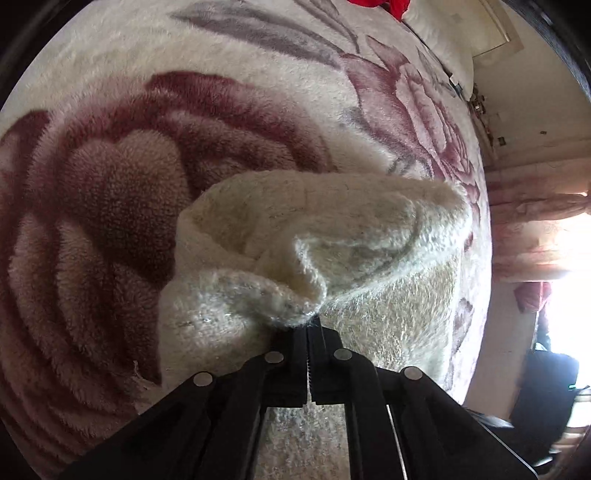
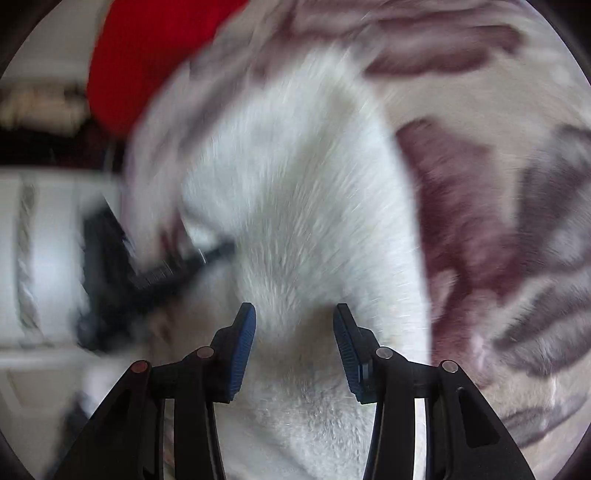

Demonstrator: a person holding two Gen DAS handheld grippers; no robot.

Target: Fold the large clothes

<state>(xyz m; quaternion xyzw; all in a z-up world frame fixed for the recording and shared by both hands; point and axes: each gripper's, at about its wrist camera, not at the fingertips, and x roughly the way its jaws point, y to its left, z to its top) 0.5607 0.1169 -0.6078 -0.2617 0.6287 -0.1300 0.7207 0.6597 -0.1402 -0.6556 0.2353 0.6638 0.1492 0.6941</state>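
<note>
A: Left gripper — what's it doing?

B: Jaws pressed together on a bunched edge of the white sweater. Fabric's pinched right at the tips and puckers up in front of them, w/ a rounded fold arching over the top.

A: Where's the sweater lying?

B: On the blanket, a fluffy cream one w/ big dark-red roses. In the left view the sweater sits mid-frame, the blanket showing all round it on the left and top. Part nearest the gripper looks lifted, can't tell how far.

A: And the right gripper?

B: Jaws spread wide, 2 blue pads facing each other w/ sweater showing in the gap. Can't tell if the tips touch the fabric — right view is badly smeared.

A: Anything else in that view?

B: The left gripper shows as a dark blur at the sweater's left edge. Blanket w/ its rose pattern fills the right side. A red cloth sits top left, beyond the sweater.

A: Red thing in the left view too?

B: Yes, a scrap of red cloth at the top edge, well apart from the sweater. Bright window far right.
</note>
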